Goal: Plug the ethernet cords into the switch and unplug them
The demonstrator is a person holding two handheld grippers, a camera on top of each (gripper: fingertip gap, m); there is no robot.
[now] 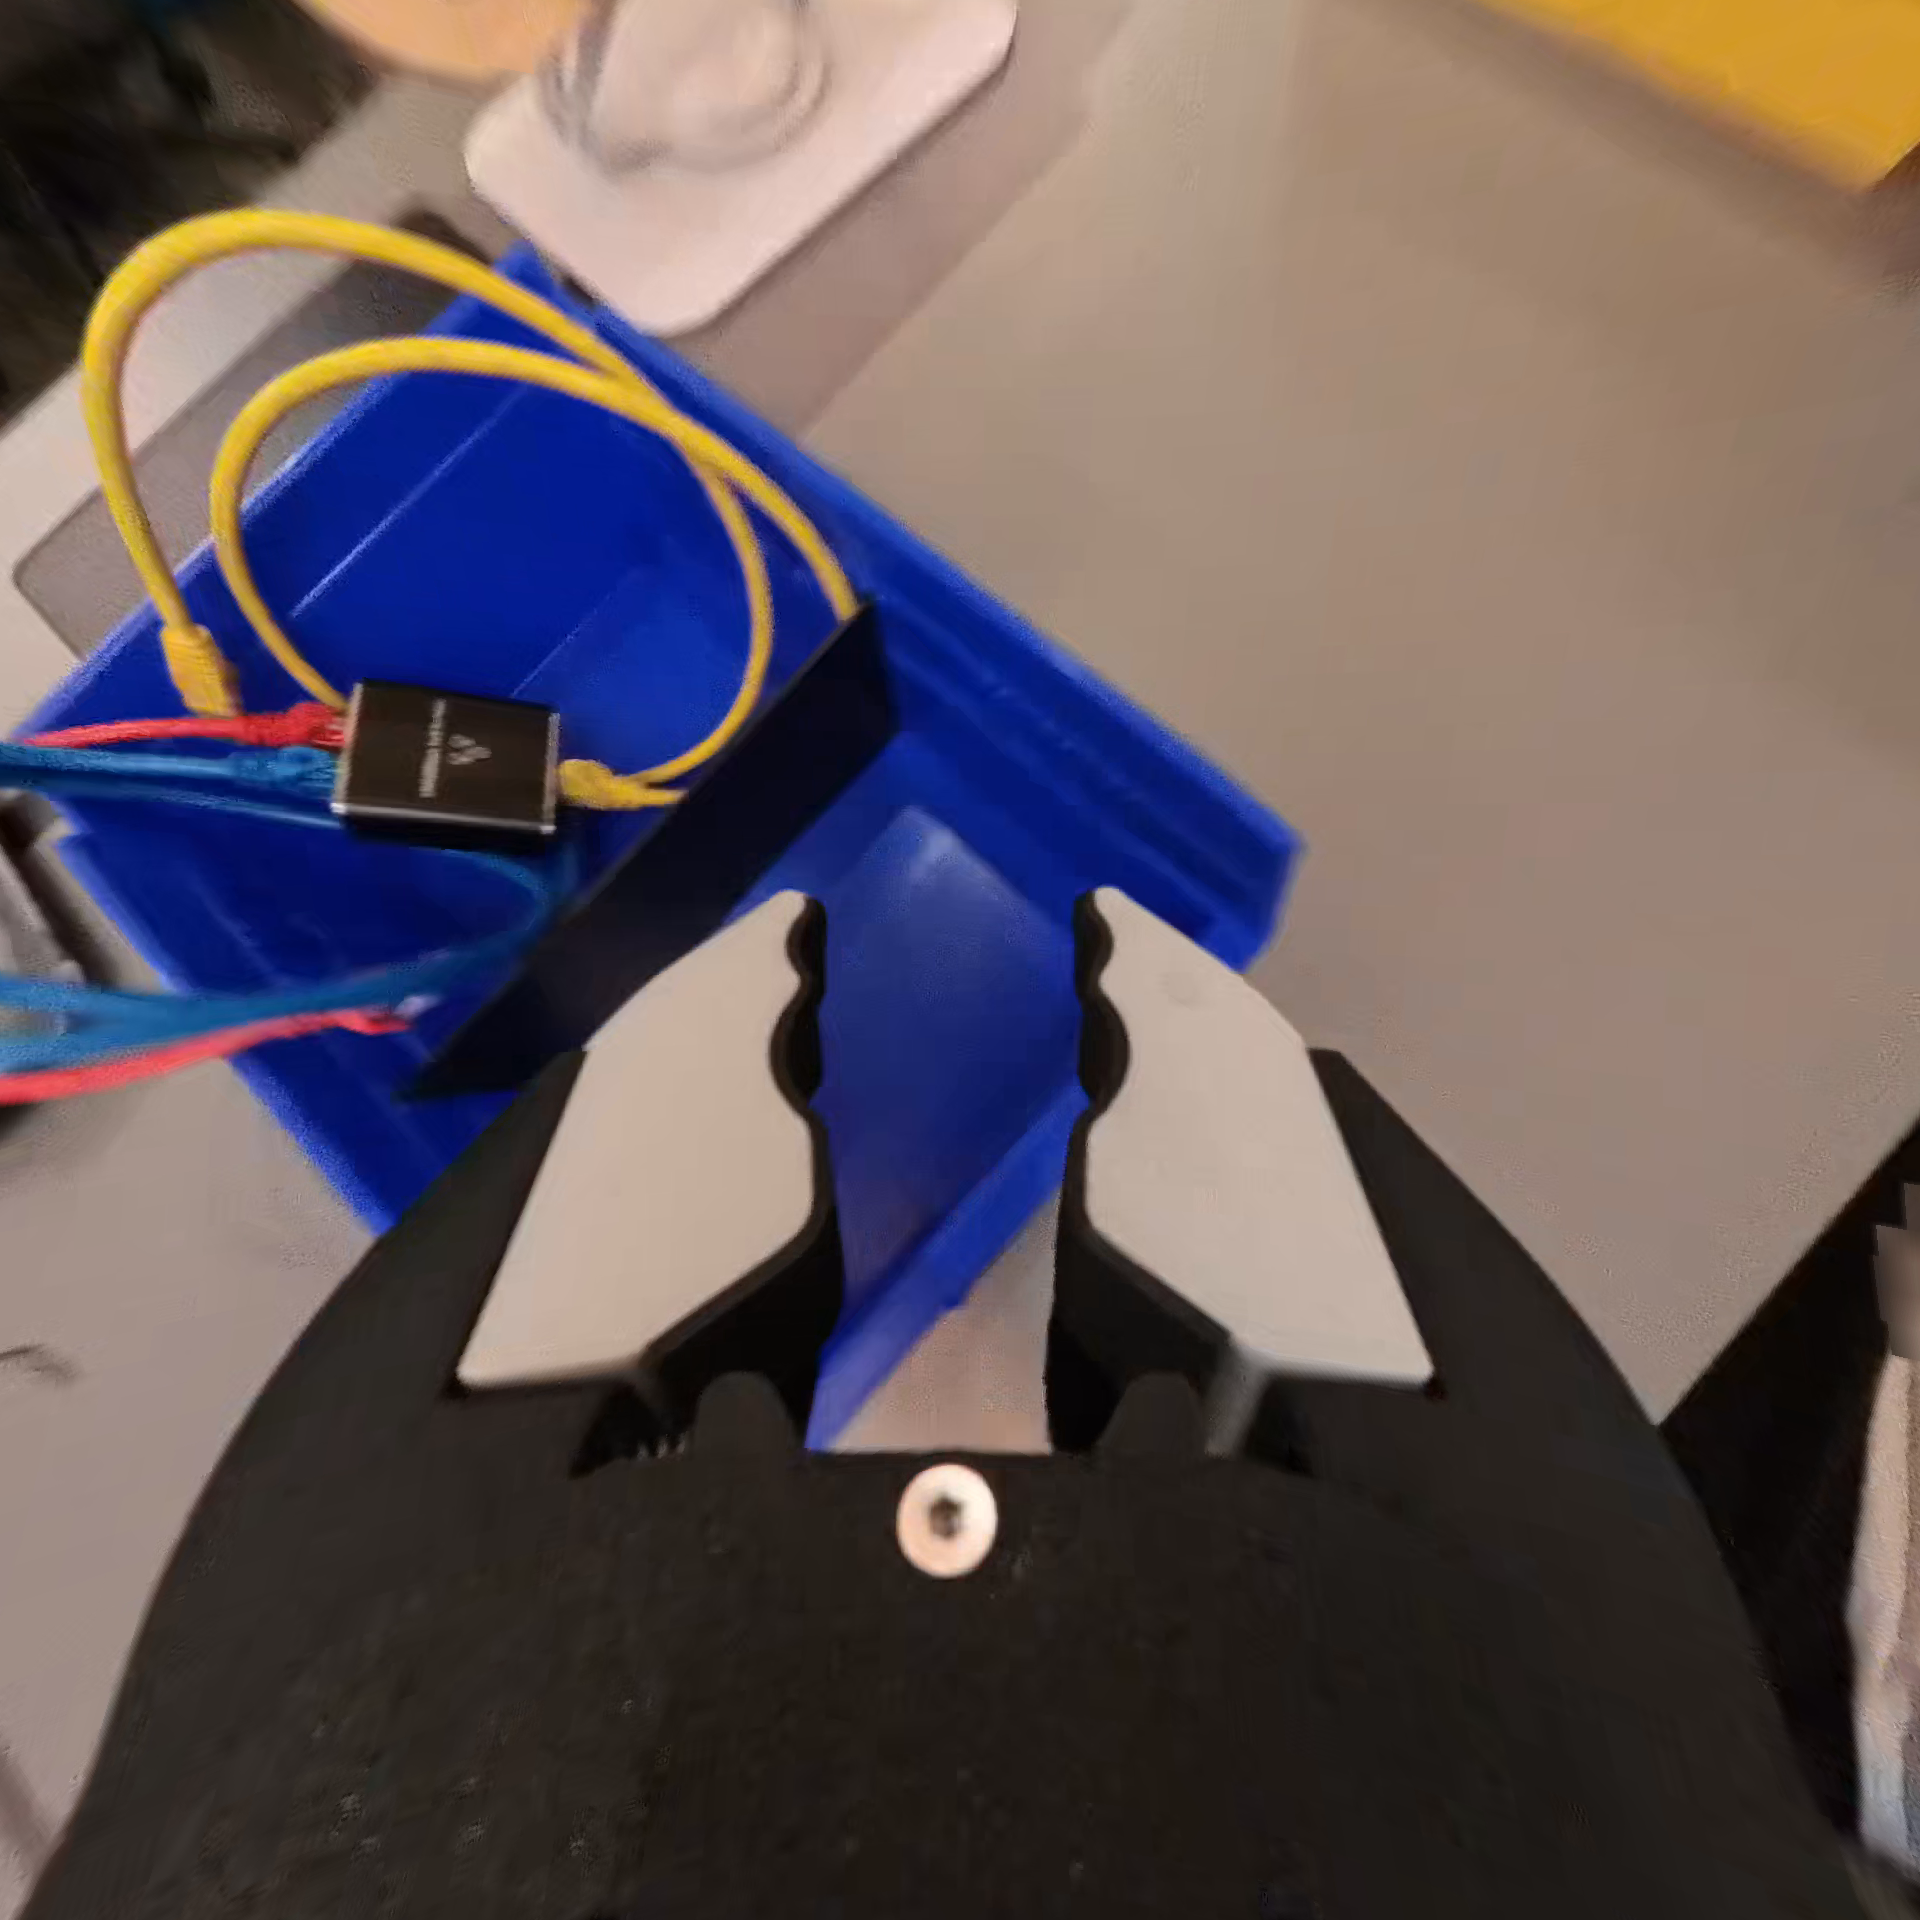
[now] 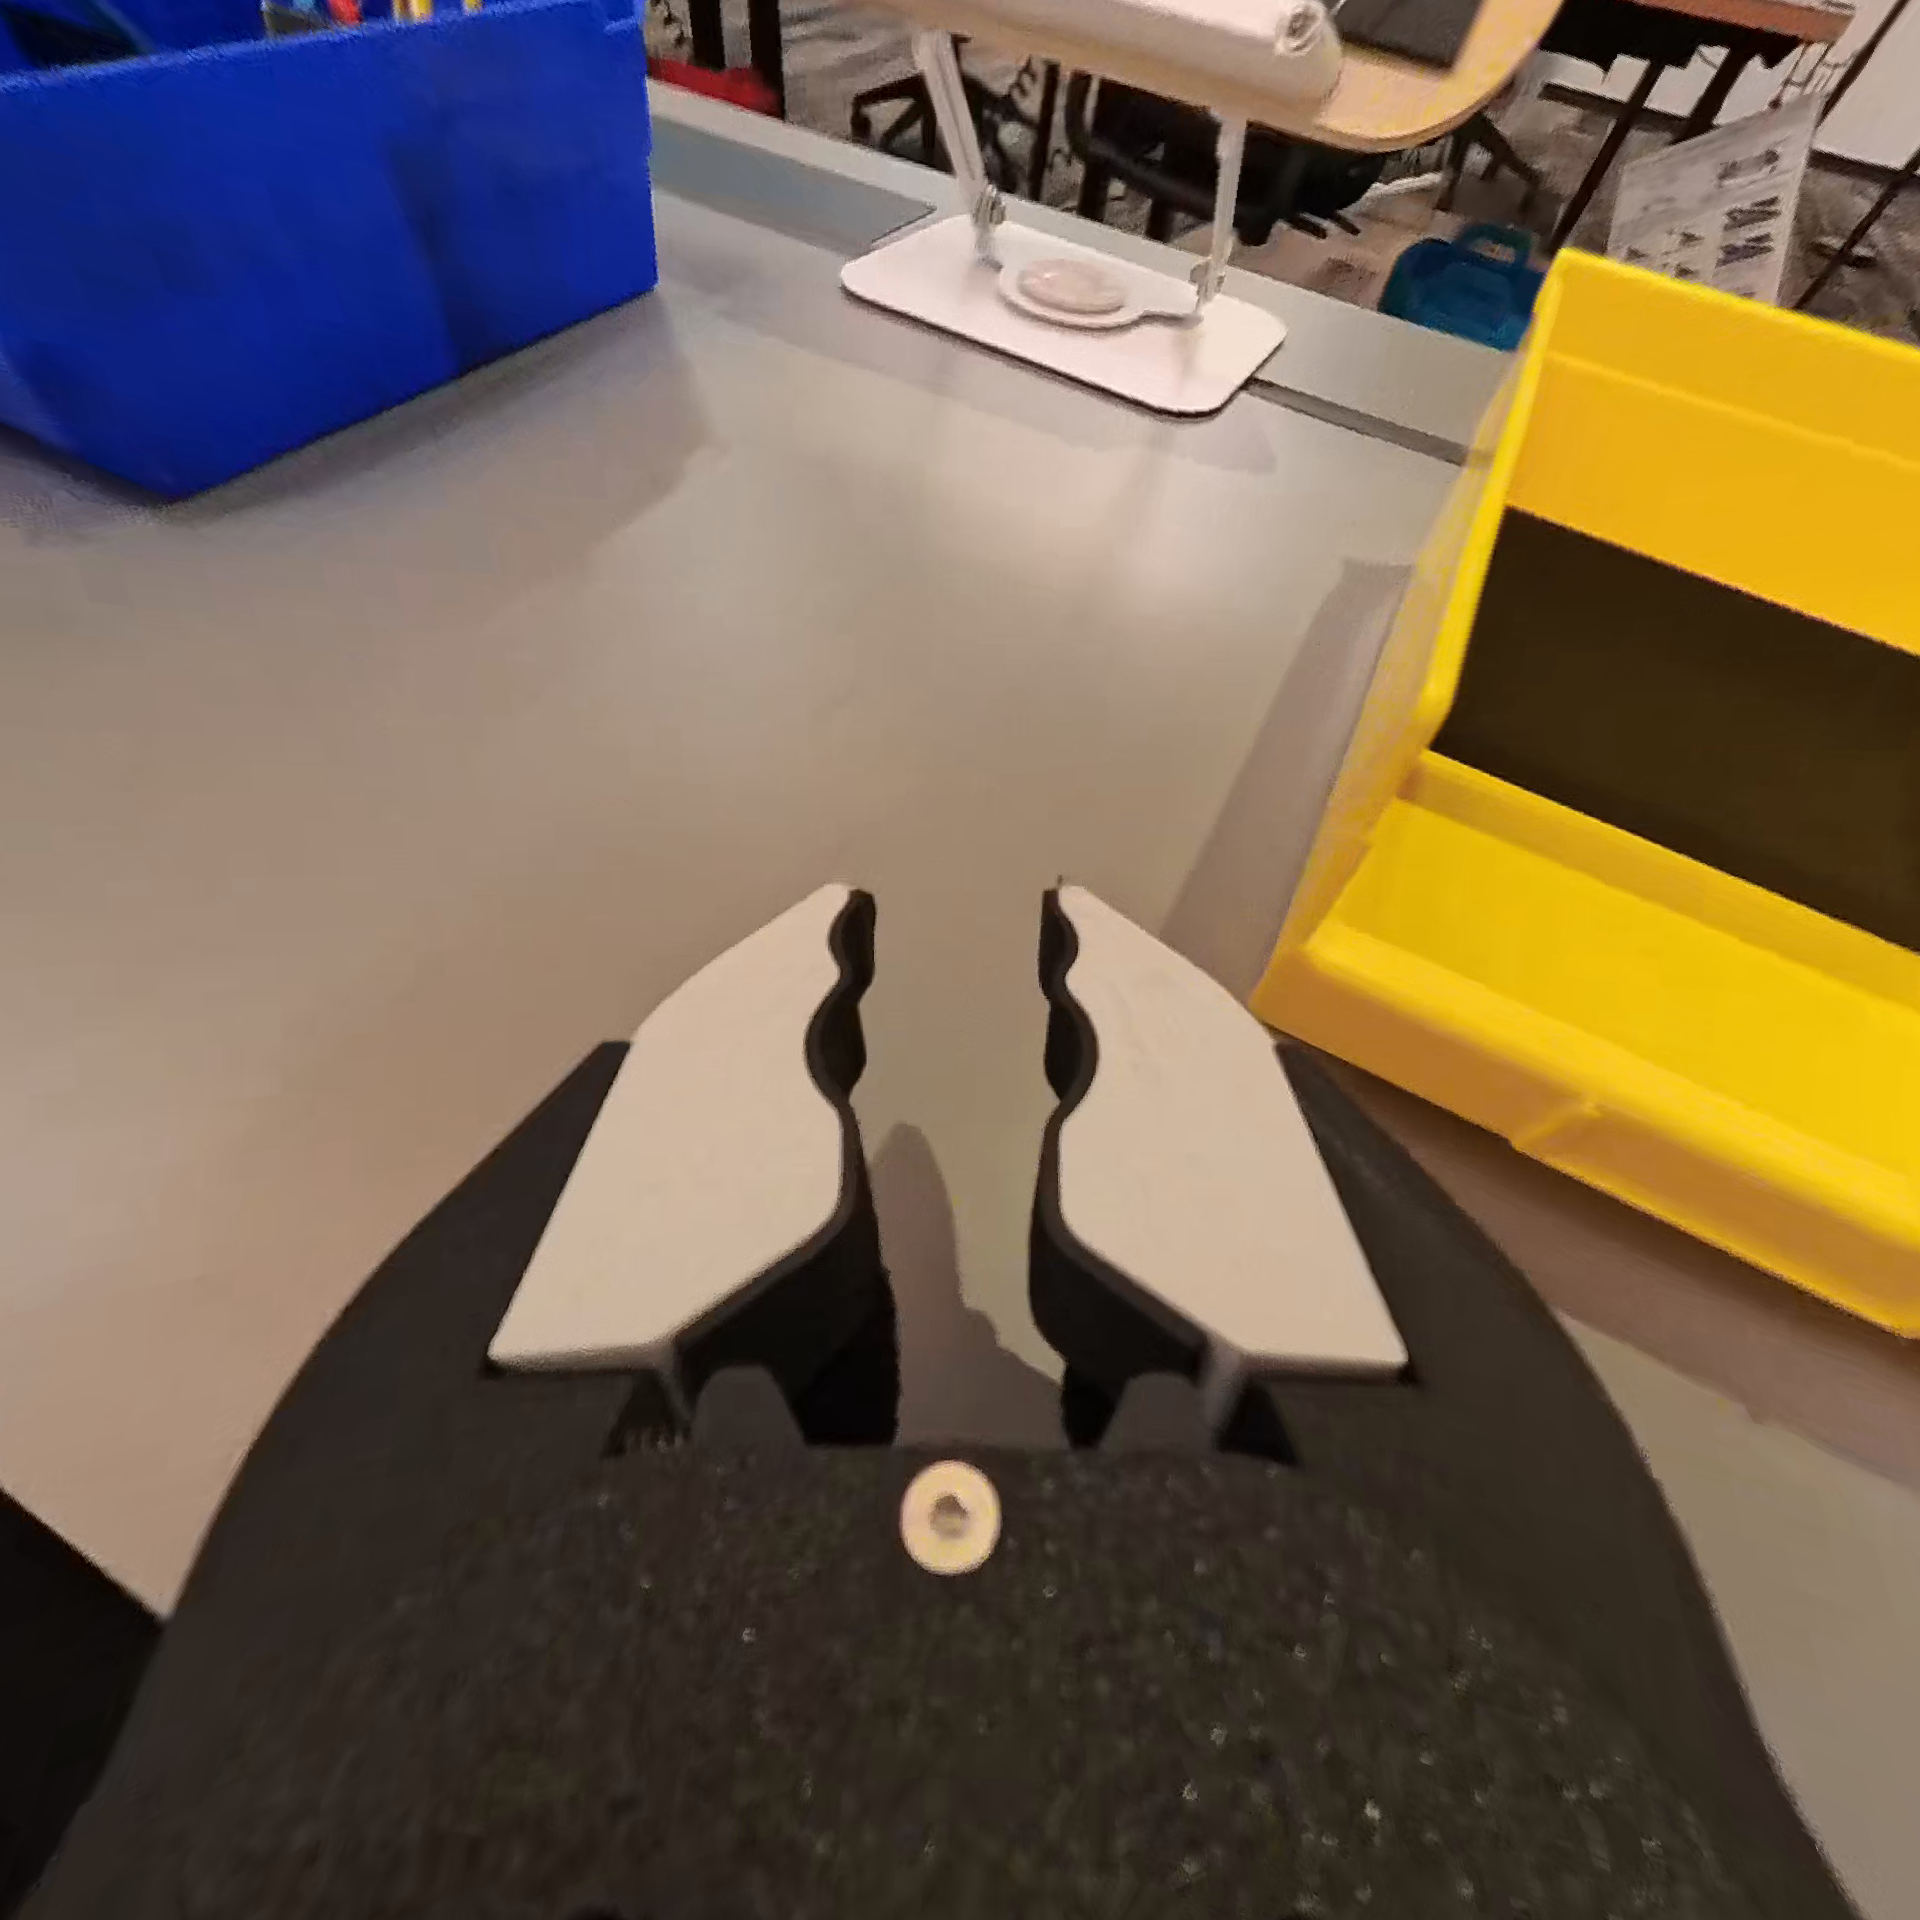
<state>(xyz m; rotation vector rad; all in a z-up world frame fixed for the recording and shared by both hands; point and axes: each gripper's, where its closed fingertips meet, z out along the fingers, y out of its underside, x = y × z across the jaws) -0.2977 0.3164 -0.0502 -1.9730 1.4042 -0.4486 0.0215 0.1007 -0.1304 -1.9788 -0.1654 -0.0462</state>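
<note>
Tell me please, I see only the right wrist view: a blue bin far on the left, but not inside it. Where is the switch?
Observer: The switch lies inside the blue bin, behind a black divider.
Operator: Are cords in it?
Observer: Yes, a yellow cord loops from one side; red and blue cords enter the other.
Operator: And the left gripper?
Observer: The left gripper is open, empty, over the bin's front compartment.
</note>
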